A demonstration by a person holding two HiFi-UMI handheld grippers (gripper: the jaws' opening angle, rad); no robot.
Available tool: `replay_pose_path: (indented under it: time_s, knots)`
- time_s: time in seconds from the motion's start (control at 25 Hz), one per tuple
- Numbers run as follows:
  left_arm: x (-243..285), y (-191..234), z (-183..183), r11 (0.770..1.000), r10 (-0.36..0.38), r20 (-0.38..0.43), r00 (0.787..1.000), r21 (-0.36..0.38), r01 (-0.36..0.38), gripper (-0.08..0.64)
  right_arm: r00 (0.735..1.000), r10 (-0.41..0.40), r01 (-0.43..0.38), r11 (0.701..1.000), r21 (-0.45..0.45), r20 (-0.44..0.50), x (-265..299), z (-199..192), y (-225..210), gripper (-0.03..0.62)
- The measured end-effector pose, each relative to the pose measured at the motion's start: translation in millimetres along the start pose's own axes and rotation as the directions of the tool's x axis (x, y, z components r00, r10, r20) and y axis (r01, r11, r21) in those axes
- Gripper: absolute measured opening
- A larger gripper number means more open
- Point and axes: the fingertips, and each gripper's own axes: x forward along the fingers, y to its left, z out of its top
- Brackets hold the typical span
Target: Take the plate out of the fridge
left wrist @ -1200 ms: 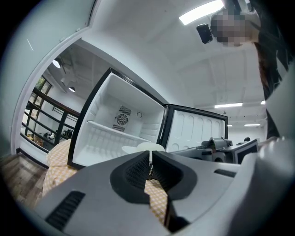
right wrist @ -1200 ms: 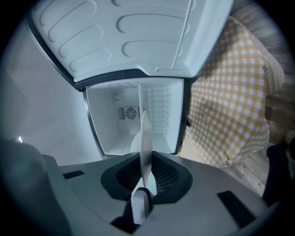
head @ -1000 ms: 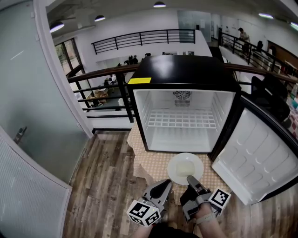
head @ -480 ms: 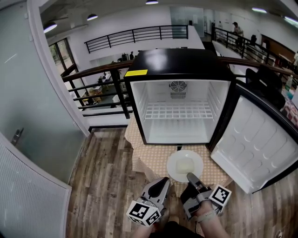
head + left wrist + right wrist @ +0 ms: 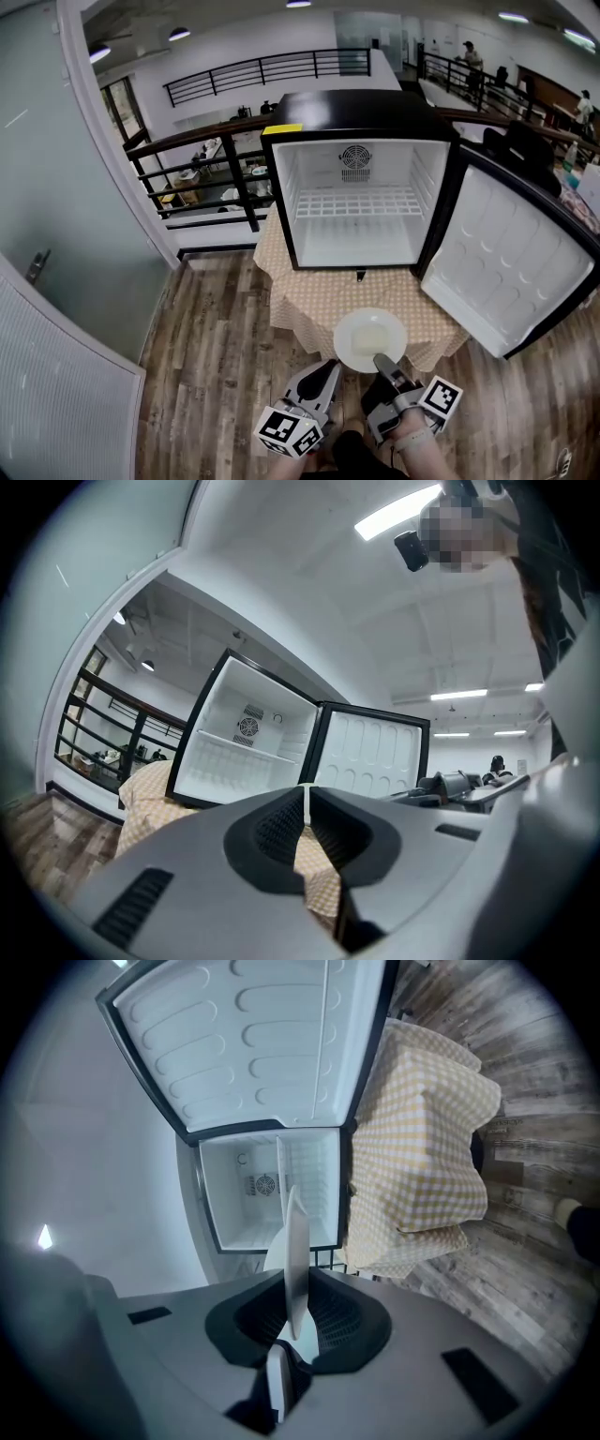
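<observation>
White plate [image 5: 370,339] is out of the fridge [image 5: 361,117], clamped at its rim in my right tool [image 5: 382,361] above the near edge of the surface [image 5: 309,300]. My left tool [image 5: 328,371] is closed, empty. Risk: rim-only hold; a tilt may drop it or its apparent food.

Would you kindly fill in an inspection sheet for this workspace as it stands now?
Surface: table under a checked cloth, carrying the fridge.
Job's things: fridge door wide open, shelves bare; plate outside the fridge, held near the table's front edge, with a pale square item on it.
Clutter: nothing seen.
Grippers: right gripper shut on the plate's near rim; left gripper shut, holding nothing.
Cables: nothing seen.
Surroundings: wood floor, black railing behind, glass wall on the left, people far off.
</observation>
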Motion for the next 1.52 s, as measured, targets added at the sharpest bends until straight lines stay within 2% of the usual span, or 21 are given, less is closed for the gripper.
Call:
replay_pose_path:
  time_s: [0.84,1.52]
  knots:
    - [-87.5,-40.1,-2.3,1.000,-0.001,0.038,0.999,0.014,0.001,0.025,0.998,0.056,-0.056,0.998,-0.039,-0.019,-75.0,-62.8,0.5,0.063]
    - [-131.3,-53.2,-5.8,1.000,-0.001,0.045,0.999,0.007,0.000,0.025,0.998,0.056,-0.056,0.998,-0.012,-0.014,-107.7,-96.8,-6.2,0.064]
